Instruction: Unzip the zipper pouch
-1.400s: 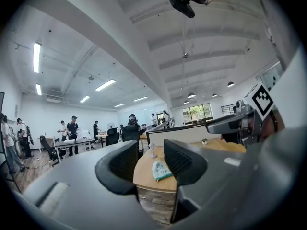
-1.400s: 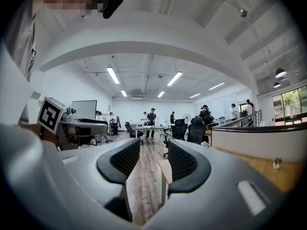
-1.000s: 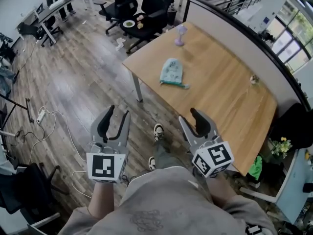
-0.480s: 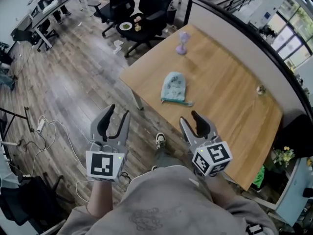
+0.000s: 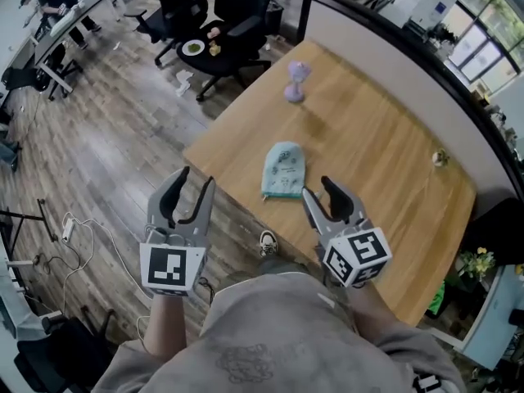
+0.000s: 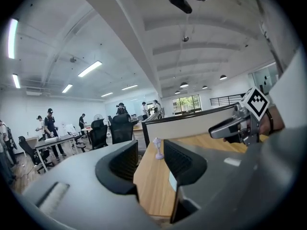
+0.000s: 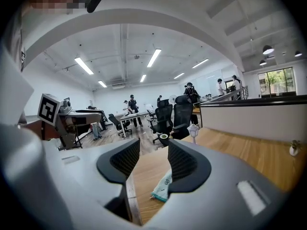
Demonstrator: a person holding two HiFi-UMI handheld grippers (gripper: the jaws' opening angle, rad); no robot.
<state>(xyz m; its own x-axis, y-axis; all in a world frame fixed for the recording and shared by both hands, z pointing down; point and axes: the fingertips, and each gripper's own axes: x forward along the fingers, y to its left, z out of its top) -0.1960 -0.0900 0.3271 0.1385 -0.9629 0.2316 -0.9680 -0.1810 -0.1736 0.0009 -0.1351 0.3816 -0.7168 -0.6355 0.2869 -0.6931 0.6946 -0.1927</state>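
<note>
A pale teal zipper pouch (image 5: 283,170) lies flat near the front edge of the wooden table (image 5: 385,146). My right gripper (image 5: 320,192) is open, held just short of the table edge with the pouch a little ahead and to its left. In the right gripper view the pouch (image 7: 162,186) shows low between the open jaws (image 7: 153,159). My left gripper (image 5: 195,185) is open over the floor, left of the table corner. In the left gripper view only a sliver of the pouch (image 6: 171,180) shows beside the right finger. Both grippers are empty.
A small purple figure (image 5: 296,81) stands at the table's far end. A tiny pale object (image 5: 440,158) sits near the partition on the right. Black office chairs (image 5: 205,23) stand beyond the table. Cables (image 5: 74,219) lie on the wooden floor at the left.
The table and pouch have come closer to both grippers; the pouch now lies just ahead of the right gripper. Both grippers stay open and empty.
</note>
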